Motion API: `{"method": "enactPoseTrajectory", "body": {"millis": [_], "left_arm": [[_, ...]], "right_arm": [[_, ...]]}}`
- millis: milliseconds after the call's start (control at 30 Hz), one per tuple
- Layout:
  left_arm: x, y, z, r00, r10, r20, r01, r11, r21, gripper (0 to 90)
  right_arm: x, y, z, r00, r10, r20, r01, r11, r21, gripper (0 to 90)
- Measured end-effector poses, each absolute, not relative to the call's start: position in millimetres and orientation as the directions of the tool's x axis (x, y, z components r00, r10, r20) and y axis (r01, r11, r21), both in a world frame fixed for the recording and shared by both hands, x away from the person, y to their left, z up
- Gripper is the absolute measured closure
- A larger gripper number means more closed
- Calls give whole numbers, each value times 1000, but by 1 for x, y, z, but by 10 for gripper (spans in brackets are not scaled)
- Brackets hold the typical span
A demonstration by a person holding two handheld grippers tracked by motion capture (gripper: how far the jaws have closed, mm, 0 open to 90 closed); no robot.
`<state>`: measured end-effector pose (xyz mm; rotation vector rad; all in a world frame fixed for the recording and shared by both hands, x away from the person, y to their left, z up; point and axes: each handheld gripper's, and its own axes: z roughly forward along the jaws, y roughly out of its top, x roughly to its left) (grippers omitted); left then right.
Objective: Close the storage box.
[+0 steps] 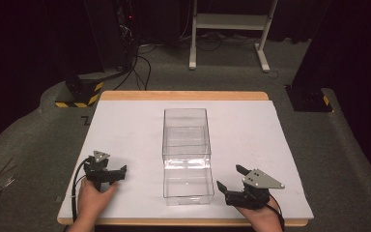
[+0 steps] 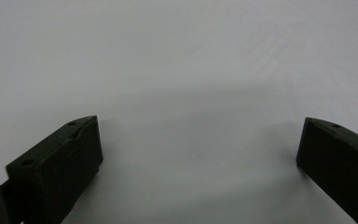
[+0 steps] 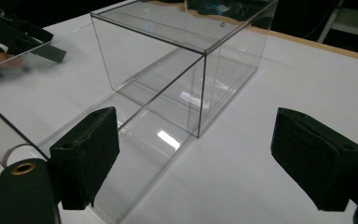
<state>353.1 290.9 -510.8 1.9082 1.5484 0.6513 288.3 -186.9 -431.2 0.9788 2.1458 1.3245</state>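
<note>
- Where the white sheet (image 1: 125, 125) covers the wooden table (image 1: 183, 95), a clear plastic box (image 1: 186, 145) stands at the middle, long axis running away from the person.
- Seen from the high view, the box has a taller closed section at the far end and a lower transparent section at the near end; nothing can be made out inside it.
- Left gripper (image 1: 110, 175): held in the person's left hand (image 1: 92, 198) near the table's near left edge, well apart from the box; its jaws are spread wide with nothing between them.
- Left gripper view: the two black jaws rise from the bottom corners, far apart, over bare white sheet (image 2: 182, 70); they appear close to the surface, though contact cannot be judged.
- Right gripper (image 1: 231, 180): held just right of the box's near end, its jaws spread and empty, pointing towards the box; a grey three-cornered plate (image 1: 262, 179) sits on top.
- Right gripper view: the clear box (image 3: 182, 60) lies ahead and left of the parted jaws, with its low near section reaching behind the left jaw; whether that jaw touches it cannot be told.
- Beyond the table: grey floor (image 1: 348, 145), a white frame stand (image 1: 229, 29) and dark cables (image 1: 140, 67).
</note>
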Motion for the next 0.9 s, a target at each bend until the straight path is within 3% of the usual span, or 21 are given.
{"method": "enactPoseTrajectory", "body": {"millis": [900], "left_arm": [[353, 291, -511, 202, 979, 7, 690, -148, 709, 5]], "right_arm": [[272, -168, -435, -730, 682, 37, 338, 314, 887, 160]]}}
